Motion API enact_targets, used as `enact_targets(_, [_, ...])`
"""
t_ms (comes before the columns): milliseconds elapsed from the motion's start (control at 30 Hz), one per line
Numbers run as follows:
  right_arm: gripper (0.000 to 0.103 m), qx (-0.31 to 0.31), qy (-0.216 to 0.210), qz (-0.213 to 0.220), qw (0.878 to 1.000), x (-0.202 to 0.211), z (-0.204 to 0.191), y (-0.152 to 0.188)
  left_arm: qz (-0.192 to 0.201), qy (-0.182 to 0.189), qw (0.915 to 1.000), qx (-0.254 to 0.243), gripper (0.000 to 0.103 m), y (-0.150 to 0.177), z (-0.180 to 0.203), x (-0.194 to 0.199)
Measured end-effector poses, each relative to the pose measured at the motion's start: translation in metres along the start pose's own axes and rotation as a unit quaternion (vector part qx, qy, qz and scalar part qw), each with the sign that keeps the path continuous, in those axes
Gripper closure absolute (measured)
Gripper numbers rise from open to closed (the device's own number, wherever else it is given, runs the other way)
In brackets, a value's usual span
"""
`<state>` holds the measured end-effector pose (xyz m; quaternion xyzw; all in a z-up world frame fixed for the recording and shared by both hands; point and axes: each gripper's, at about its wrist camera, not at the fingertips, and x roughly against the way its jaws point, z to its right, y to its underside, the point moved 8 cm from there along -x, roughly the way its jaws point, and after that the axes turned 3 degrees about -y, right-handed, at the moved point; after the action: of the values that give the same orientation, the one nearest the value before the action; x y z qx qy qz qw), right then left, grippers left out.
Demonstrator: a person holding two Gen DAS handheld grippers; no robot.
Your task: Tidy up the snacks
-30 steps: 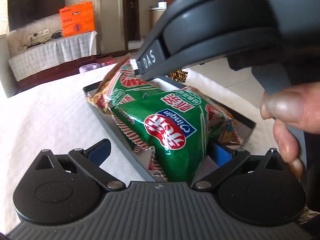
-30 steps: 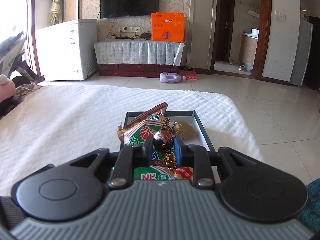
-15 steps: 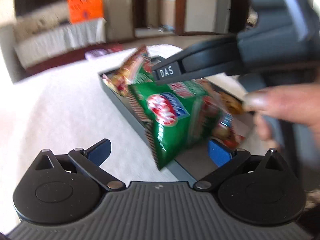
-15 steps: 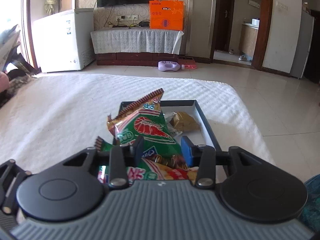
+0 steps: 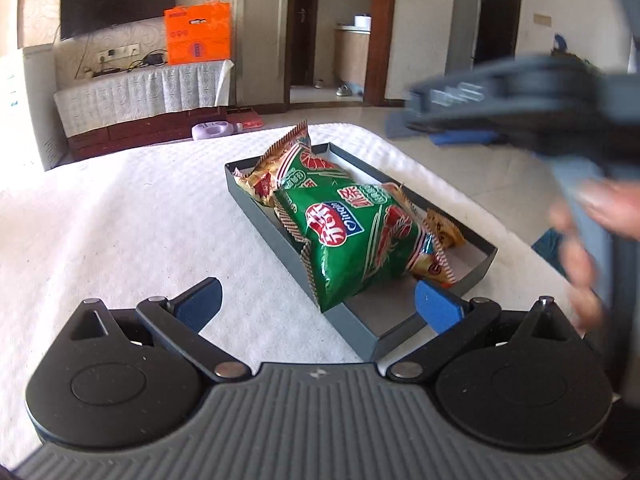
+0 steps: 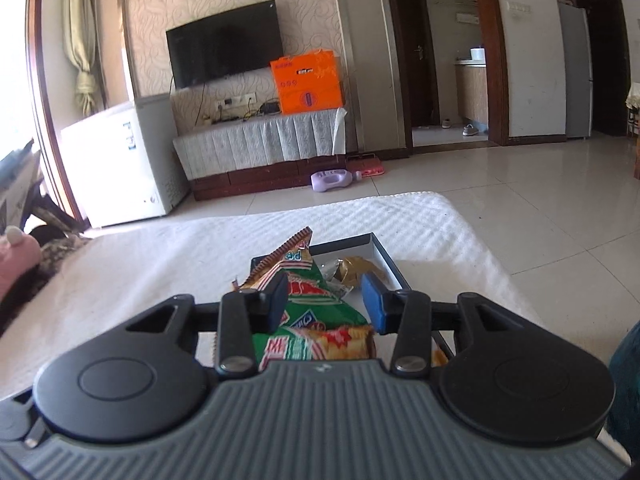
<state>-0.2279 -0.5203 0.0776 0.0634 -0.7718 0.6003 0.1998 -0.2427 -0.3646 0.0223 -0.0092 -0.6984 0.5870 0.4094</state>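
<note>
A dark grey tray (image 5: 276, 236) lies on the white cloth. In it lie two green snack bags, the nearer one (image 5: 360, 240) overlapping the farther one (image 5: 296, 168), with a small brown snack (image 5: 444, 232) beside them. My left gripper (image 5: 318, 302) stands wide open just short of the tray's near end, touching nothing. My right gripper (image 6: 326, 302) is open and hovers above the near green bag (image 6: 316, 312), its pads clear of it. A gold-wrapped sweet (image 6: 356, 270) rests at the tray's far end (image 6: 384, 256). The right gripper (image 5: 424, 120) shows blurred at upper right in the left wrist view, held by a hand (image 5: 592, 216).
The white cloth-covered table (image 5: 140, 220) drops off to tiled floor (image 6: 540, 200) on the right. Farther off stand a white freezer (image 6: 120, 168), a covered cabinet (image 6: 260, 144) with an orange box (image 6: 306, 80), and a purple bottle (image 6: 332, 180) on the floor.
The right gripper opened off a foil-wrapped sweet and drew back and up. The left gripper also pulled back, and the green bag between its fingers now lies in the tray.
</note>
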Motion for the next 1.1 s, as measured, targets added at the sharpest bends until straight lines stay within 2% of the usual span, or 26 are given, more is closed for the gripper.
enact_targets(167, [0.057, -0.024, 0.014, -0.024, 0.999, 0.05, 0.011, 0.028, 0.005, 0.005, 0.9999, 0.011, 0.0, -0.003, 0.014, 0.016])
enact_targets(267, [0.056, -0.023, 0.011, -0.055, 0.998, 0.077, 0.012, 0.053, 0.01, 0.005, 0.9999, 0.007, 0.0, -0.003, 0.02, 0.023])
enact_targets(300, [0.052, -0.024, 0.006, -0.062, 0.998, 0.087, 0.011, 0.061, 0.009, 0.005, 0.9999, 0.0, 0.0, -0.002, 0.022, 0.025])
enact_targets(333, [0.048, -0.018, 0.005, -0.071, 0.997, 0.096, 0.009, 0.07, 0.01, 0.005, 0.9999, -0.004, 0.0, 0.0, 0.024, 0.026])
enact_targets(467, [0.047, 0.015, 0.001, -0.116, 0.993, 0.119, -0.001, 0.104, 0.012, 0.003, 0.9998, -0.013, 0.0, 0.002, 0.027, 0.029])
enact_targets(633, [0.047, 0.033, -0.029, -0.149, 0.988, 0.129, -0.023, 0.133, 0.015, 0.008, 0.9999, -0.003, 0.0, -0.001, 0.024, 0.03])
enact_targets(733, [0.047, 0.051, -0.03, -0.162, 0.985, 0.127, -0.03, 0.146, 0.018, 0.011, 0.9998, -0.008, 0.0, -0.001, 0.027, 0.032])
enact_targets(967, [0.047, 0.04, -0.029, -0.172, 0.984, 0.124, -0.024, 0.149, 0.02, 0.017, 0.9993, -0.026, 0.0, 0.001, 0.035, 0.03])
enact_targets(1100, [0.047, 0.053, -0.024, -0.178, 0.982, 0.123, -0.027, 0.151, 0.017, 0.015, 0.9993, -0.029, 0.0, 0.002, 0.035, 0.028])
